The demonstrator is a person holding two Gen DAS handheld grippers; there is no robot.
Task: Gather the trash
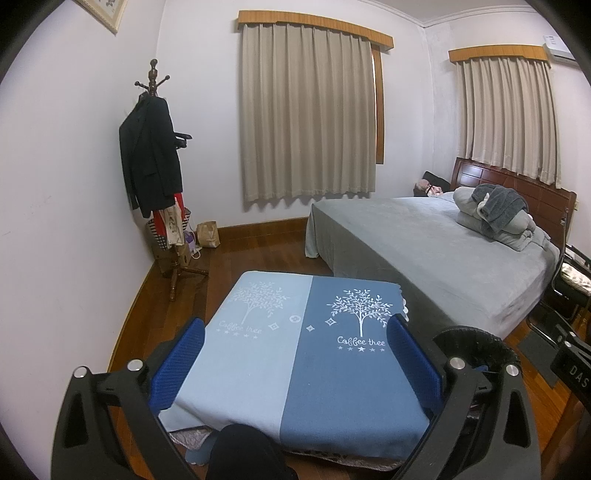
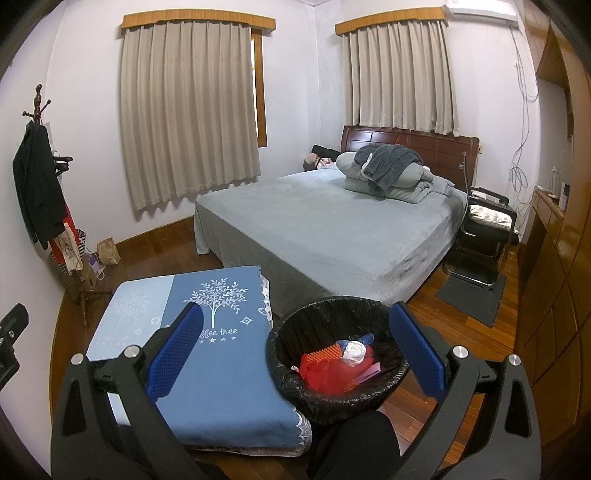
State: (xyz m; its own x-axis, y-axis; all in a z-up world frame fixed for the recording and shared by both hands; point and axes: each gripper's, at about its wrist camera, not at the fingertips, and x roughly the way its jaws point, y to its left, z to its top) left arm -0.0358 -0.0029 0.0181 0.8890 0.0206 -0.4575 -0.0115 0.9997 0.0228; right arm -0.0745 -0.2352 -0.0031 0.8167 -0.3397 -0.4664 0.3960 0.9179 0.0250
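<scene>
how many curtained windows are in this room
2. One set of curtains hangs on the wall facing the foot side of the bed; the other curtains hang above the headboard. Walls behind the cameras are not visible.

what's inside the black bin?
The bin holds red packaging, a white crumpled wad and blue and pink scraps. Anything beneath them is hidden.

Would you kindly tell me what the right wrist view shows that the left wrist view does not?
Only the right wrist view shows the bin's inside with red trash, the chair seat and the cabinets. Only the left shows a picture frame. Both show the blue cloth, the bed, the curtains and the coat rack.
</scene>
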